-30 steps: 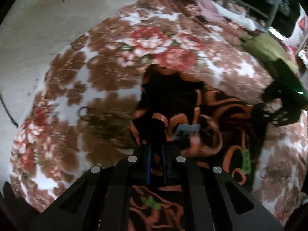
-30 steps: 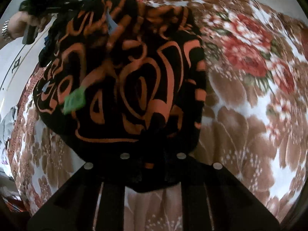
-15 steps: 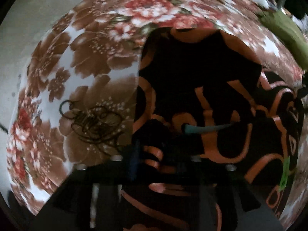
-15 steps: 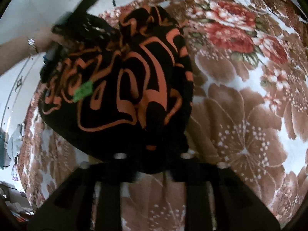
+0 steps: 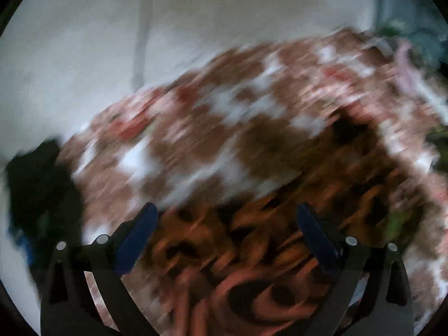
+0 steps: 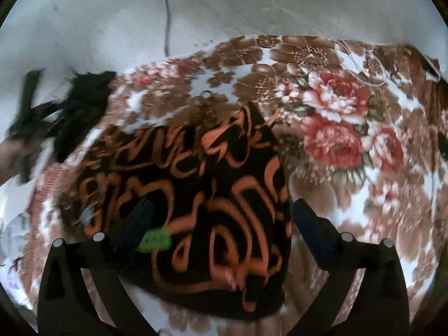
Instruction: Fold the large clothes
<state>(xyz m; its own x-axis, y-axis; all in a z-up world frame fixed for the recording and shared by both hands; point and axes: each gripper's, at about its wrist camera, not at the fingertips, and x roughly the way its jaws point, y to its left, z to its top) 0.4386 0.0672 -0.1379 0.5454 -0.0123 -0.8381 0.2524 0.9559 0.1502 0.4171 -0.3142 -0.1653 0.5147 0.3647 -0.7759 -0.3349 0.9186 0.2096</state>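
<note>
Both grippers gape wide, gripping nothing: left gripper (image 5: pixel 226 224) and right gripper (image 6: pixel 224 218) hover above the black-and-orange garment (image 6: pixel 196 196).

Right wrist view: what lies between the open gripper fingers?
The black-and-orange garment on the floral blanket, with its green tag by the left finger.

left tool (image 5: pixel 226 238): fingers spread wide (view blurred) | right tool (image 6: pixel 224 224): fingers spread wide, holding nothing
</note>
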